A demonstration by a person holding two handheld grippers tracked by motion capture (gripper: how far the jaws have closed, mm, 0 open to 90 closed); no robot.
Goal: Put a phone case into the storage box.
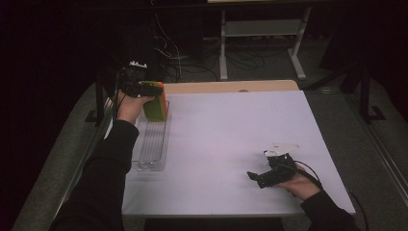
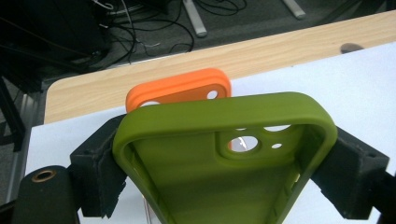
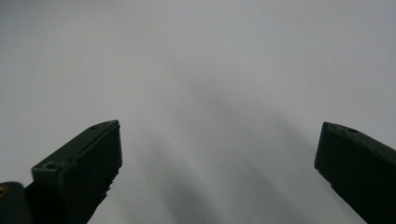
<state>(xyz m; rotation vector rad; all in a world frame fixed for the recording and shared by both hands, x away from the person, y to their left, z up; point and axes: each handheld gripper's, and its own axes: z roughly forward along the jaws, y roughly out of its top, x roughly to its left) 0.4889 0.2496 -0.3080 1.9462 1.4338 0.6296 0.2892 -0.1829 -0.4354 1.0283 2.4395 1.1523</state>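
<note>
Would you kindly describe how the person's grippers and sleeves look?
Both grippers are black with two blocky black jaws. The right gripper carries a pale three-cornered plate on top and trails a black cable; the left gripper has a small white piece on top. Both sleeves are black.

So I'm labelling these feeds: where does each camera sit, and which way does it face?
High view: above the near edge, looking down and forward at the table; both forearms show.
Left gripper view: rides the left gripper, facing the green case it clamps.
Right gripper view: rides the right gripper, facing bare tabletop, jaws apart.
Shared: the high and left gripper views both show the green case.
</note>
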